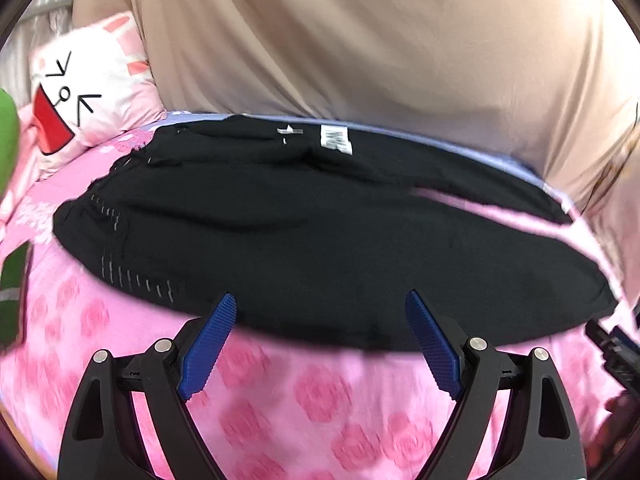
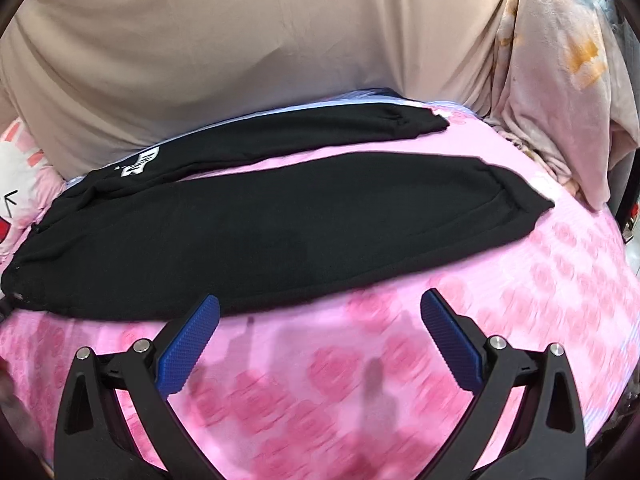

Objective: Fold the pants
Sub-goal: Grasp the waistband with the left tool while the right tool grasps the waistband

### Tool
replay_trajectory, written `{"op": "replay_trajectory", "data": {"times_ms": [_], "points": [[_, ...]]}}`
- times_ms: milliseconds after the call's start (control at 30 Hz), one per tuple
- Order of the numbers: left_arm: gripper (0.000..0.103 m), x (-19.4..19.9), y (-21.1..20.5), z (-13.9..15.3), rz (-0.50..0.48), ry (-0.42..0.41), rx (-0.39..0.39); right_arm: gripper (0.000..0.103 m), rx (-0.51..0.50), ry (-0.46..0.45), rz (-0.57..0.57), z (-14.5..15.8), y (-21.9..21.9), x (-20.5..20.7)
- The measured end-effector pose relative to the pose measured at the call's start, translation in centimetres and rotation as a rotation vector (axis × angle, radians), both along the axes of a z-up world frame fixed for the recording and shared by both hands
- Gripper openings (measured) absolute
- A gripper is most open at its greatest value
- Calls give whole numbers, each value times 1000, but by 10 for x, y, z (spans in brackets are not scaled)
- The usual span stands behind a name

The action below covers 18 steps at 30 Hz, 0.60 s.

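Observation:
Black pants (image 1: 320, 240) lie flat on a pink rose-print bedsheet (image 1: 304, 408), waistband to the left, a white label (image 1: 336, 140) near the far edge. In the right wrist view the pants (image 2: 260, 232) show two legs spread apart, cuffs to the right. My left gripper (image 1: 320, 312) is open, fingertips over the pants' near edge by the waist end. My right gripper (image 2: 320, 312) is open and empty, left fingertip at the near leg's edge, right fingertip over bare sheet (image 2: 360, 392).
A beige cloth-covered surface (image 1: 360, 40) rises behind the bed. A white and pink cartoon pillow (image 1: 92, 88) lies at the far left. A pale patterned blanket (image 2: 560, 100) is heaped at the far right. A green object (image 1: 8, 140) is at the left edge.

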<state>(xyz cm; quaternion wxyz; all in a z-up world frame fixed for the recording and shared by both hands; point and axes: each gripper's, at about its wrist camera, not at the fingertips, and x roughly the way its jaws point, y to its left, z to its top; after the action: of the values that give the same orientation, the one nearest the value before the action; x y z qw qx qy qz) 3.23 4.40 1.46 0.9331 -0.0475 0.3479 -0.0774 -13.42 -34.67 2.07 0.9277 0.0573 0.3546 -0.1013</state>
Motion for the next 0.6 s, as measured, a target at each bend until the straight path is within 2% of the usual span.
{"op": "replay_trajectory", "data": {"times_ms": [133,233,300,433,600], "points": [[84,52,46,32,74,-18,0,98,-72,22,-70,5,-44,48],[84,104,83,44,175,-12,64,98,-48,48,-111,8,-83,93],[84,146,111,47,225,48,72,98,-18,86,-135,9,-110,131],[84,237,172,46,316,176,3,98,51,140,-186,9,-160,196],[84,327,220,23,409,303,-63,98,148,191,-241,-2,-198,265]]}}
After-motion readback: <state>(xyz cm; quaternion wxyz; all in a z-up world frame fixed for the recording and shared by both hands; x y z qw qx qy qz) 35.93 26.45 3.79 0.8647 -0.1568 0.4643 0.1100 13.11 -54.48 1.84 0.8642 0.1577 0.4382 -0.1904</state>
